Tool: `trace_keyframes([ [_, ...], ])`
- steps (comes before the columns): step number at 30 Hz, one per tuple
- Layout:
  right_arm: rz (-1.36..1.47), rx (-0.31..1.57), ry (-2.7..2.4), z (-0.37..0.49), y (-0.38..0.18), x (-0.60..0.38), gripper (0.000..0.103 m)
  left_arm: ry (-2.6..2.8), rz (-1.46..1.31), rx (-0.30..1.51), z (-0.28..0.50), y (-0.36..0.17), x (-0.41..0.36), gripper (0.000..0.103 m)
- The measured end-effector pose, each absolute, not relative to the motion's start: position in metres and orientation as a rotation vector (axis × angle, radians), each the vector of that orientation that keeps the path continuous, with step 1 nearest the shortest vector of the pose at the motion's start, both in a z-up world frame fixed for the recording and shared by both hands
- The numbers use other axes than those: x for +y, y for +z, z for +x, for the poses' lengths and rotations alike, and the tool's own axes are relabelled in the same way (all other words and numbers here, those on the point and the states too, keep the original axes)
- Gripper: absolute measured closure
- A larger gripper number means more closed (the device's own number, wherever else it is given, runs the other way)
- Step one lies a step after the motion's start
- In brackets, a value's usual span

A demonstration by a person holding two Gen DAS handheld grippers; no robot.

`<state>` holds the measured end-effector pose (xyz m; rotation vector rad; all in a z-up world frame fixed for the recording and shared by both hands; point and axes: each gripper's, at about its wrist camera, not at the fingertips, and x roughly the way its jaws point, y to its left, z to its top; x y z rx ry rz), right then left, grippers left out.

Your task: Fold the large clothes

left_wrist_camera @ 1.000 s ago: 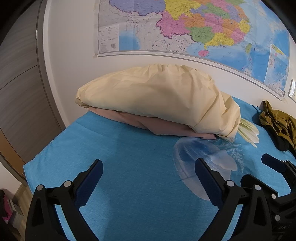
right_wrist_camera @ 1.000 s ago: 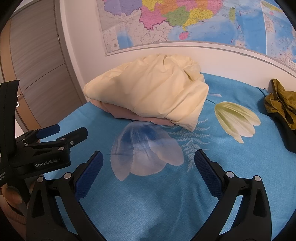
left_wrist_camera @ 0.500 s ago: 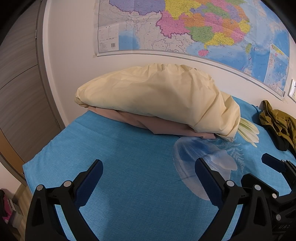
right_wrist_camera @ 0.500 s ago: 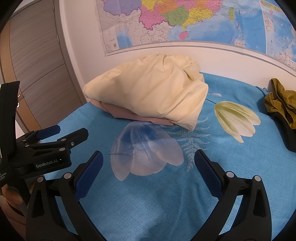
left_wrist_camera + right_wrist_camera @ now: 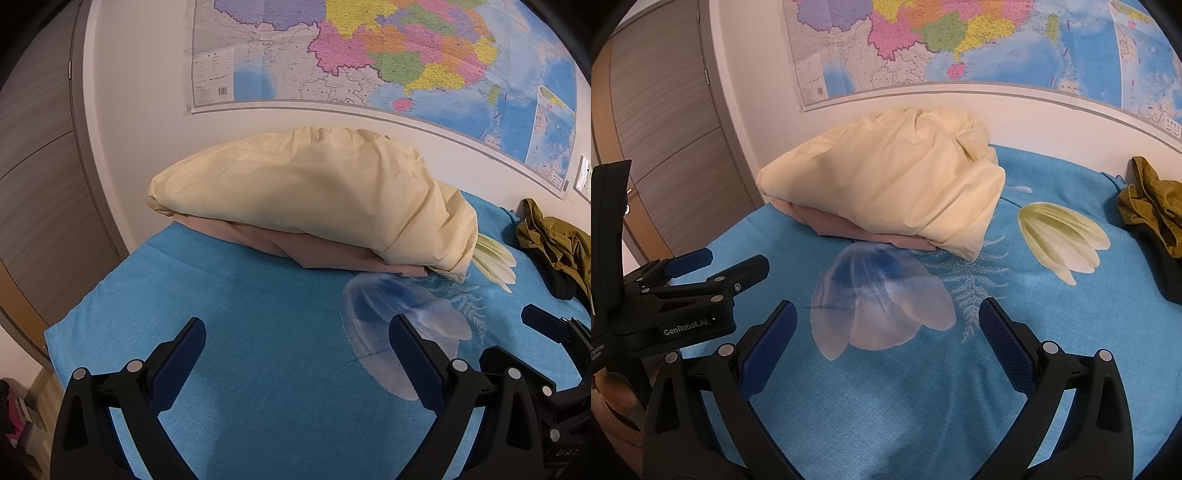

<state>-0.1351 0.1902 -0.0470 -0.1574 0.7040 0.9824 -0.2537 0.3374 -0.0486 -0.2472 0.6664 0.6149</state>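
A cream-yellow garment [image 5: 317, 199] [image 5: 897, 192] lies bundled on top of a folded pink garment [image 5: 325, 254] [image 5: 846, 229] at the far side of the blue flowered bedspread [image 5: 266, 332] [image 5: 923, 398]. A crumpled olive garment [image 5: 554, 240] [image 5: 1152, 199] rests at the far right. My left gripper [image 5: 297, 350] hovers open and empty over the bed, short of the pile. My right gripper [image 5: 888, 332] is also open and empty, above a printed flower. The left gripper [image 5: 716, 266] shows at the left of the right wrist view, and the right gripper's fingers [image 5: 543, 325] show at the right of the left wrist view.
A large wall map [image 5: 388, 55] [image 5: 960, 44] hangs behind the bed. A grey-brown wardrobe door [image 5: 40, 177] [image 5: 661, 129] stands at the left. The bed's left edge [image 5: 74, 314] drops to a wooden floor. A dark item [image 5: 1167, 266] lies under the olive garment.
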Motion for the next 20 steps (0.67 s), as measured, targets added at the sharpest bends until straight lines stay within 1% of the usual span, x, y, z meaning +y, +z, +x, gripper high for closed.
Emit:
trace_keyframes([
  [10,-0.156,0.706,0.983,-0.134,-0.0481,0.1908,0.006,0.594,-0.232,0.64,-0.2516,-0.0487,0.3348,0.007],
  [20,-0.139,0.719,0.963,-0.1312,-0.0533,0.1869,0.006,0.567,-0.282,0.689,-0.2466,-0.057,0.3383,0.007],
])
